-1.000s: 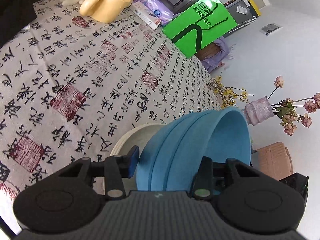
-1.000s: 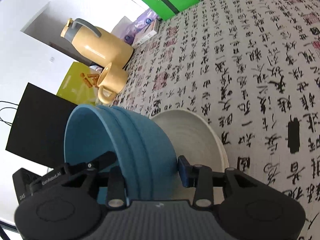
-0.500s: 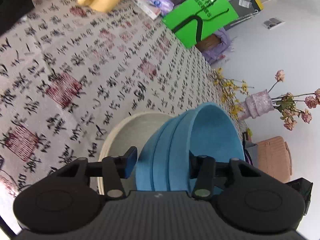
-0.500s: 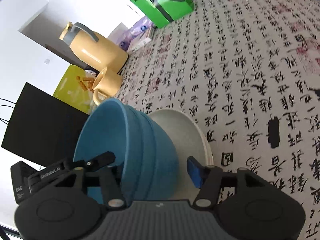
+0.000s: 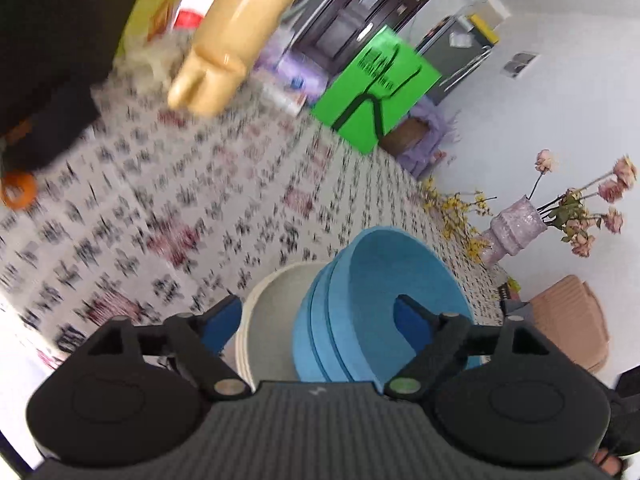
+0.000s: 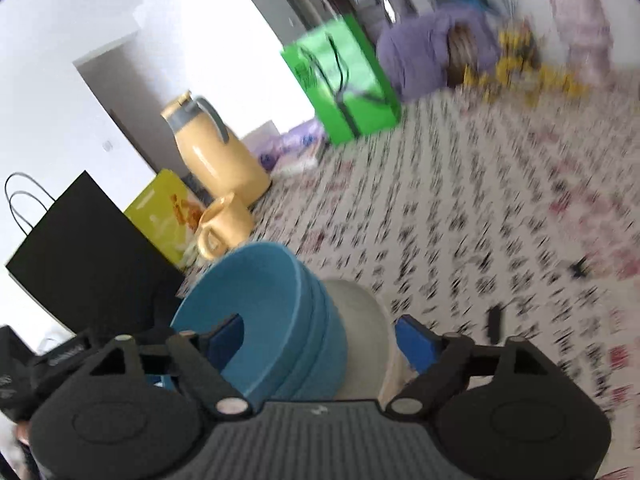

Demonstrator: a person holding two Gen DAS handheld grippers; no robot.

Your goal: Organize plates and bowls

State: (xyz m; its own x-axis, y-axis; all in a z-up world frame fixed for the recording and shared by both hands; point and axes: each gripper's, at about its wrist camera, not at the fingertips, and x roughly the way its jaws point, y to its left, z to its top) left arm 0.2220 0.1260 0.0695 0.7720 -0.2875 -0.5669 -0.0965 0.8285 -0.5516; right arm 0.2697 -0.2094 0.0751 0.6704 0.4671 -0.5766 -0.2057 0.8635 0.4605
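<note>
We see the blue bowls stacked on the pale plate, near the yellow mug on the counter. Left gripper and right gripper: fingers spread, opening, straddling the bowls' rim untouched.

A stack of round, sky-blue bowls sits on a pale grey-white round plate, over a whitish tablecloth printed with black calligraphy characters and dull red seal squares. Behind stand a glossy butter-yellow jug with a grey lid band and handle, a matching yellow mug, a bright green paper bag with black lettering and straps and a plain black paper bag. A mottled lilac vase holds faded pink roses, and both grippers are black with blue pads.
</note>
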